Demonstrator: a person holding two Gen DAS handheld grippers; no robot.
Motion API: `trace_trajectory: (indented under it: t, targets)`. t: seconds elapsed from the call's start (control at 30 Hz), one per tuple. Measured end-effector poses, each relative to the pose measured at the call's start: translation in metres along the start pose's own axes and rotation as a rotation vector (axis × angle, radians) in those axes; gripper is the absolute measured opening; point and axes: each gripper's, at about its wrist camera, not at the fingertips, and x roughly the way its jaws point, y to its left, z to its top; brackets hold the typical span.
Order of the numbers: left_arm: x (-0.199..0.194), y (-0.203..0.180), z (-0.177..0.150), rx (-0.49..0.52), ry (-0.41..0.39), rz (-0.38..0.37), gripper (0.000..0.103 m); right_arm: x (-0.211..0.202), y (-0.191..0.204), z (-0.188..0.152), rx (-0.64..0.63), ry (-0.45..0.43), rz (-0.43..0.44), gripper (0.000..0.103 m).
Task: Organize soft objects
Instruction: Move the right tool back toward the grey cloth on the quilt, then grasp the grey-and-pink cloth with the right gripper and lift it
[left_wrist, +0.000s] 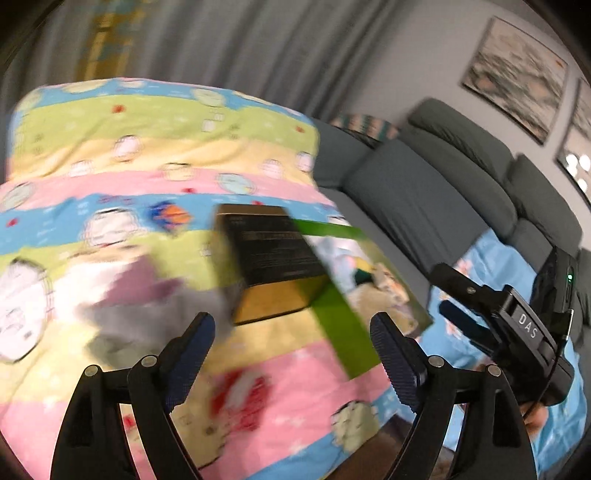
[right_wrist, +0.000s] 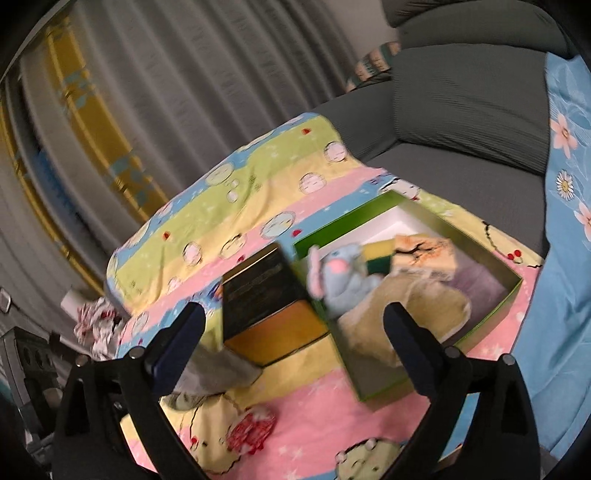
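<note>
A green open box (right_wrist: 369, 387) lies on a striped cartoon blanket (right_wrist: 221, 192). It holds a blue-grey plush mouse (right_wrist: 343, 277), a beige soft item (right_wrist: 402, 314), a yellow-green sponge (right_wrist: 373, 256) and a printed pad (right_wrist: 424, 256). A black and gold box (right_wrist: 266, 306) stands beside it, also in the left wrist view (left_wrist: 273, 258). A grey-purple soft thing (left_wrist: 147, 299) lies left of it. A red patterned cloth (right_wrist: 251, 428) lies near. My left gripper (left_wrist: 291, 354) and right gripper (right_wrist: 295, 343) are both open and empty above the blanket.
A grey sofa (left_wrist: 424, 192) with a blue floral cloth (right_wrist: 565, 221) lies to the right. Grey curtains (right_wrist: 184, 74) hang behind. A crumpled red-white cloth (right_wrist: 96, 325) lies off the blanket's left edge. The right gripper's body (left_wrist: 528, 332) shows in the left wrist view.
</note>
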Motion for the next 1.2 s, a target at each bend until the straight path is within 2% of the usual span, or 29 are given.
trace_trajectory:
  t: [0.13, 0.4, 0.67, 0.73, 0.9, 1.0, 1.03, 1.1, 1.13, 1.17, 1.2]
  targets:
    - [-0.035, 0.041, -0.017, -0.058, -0.041, 0.109, 0.086, 0.005, 0.029, -0.015, -0.058, 0.045, 0.034, 0.098]
    - [-0.078, 0.108, -0.053, -0.184, -0.078, 0.227, 0.086, 0.033, 0.077, -0.043, -0.148, 0.159, 0.062, 0.098]
    - [-0.095, 0.155, -0.083, -0.313, -0.053, 0.252, 0.086, 0.096, 0.122, -0.067, -0.17, 0.325, 0.159, 0.098]
    - [-0.096, 0.162, -0.087, -0.328, -0.04, 0.261, 0.086, 0.123, 0.135, -0.075, -0.192, 0.376, 0.141, 0.097]
    - [-0.102, 0.17, -0.095, -0.335, -0.037, 0.279, 0.086, 0.169, 0.152, -0.081, -0.232, 0.413, 0.066, 0.091]
    - [-0.104, 0.18, -0.097, -0.353, -0.033, 0.276, 0.086, 0.192, 0.153, -0.084, -0.233, 0.439, 0.029, 0.077]
    - [-0.105, 0.182, -0.098, -0.359, -0.034, 0.277, 0.086, 0.198, 0.152, -0.087, -0.225, 0.447, 0.036, 0.07]
    - [-0.107, 0.185, -0.099, -0.37, -0.038, 0.278, 0.086, 0.207, 0.148, -0.088, -0.205, 0.464, 0.07, 0.048]
    - [-0.108, 0.186, -0.1, -0.376, -0.04, 0.276, 0.086, 0.21, 0.145, -0.089, -0.197, 0.476, 0.064, 0.024]
    - [-0.11, 0.188, -0.101, -0.383, -0.042, 0.27, 0.086, 0.209, 0.143, -0.089, -0.189, 0.476, 0.066, 0.016]
    - [-0.111, 0.189, -0.1, -0.386, -0.044, 0.267, 0.086, 0.207, 0.143, -0.089, -0.18, 0.469, 0.076, 0.016]
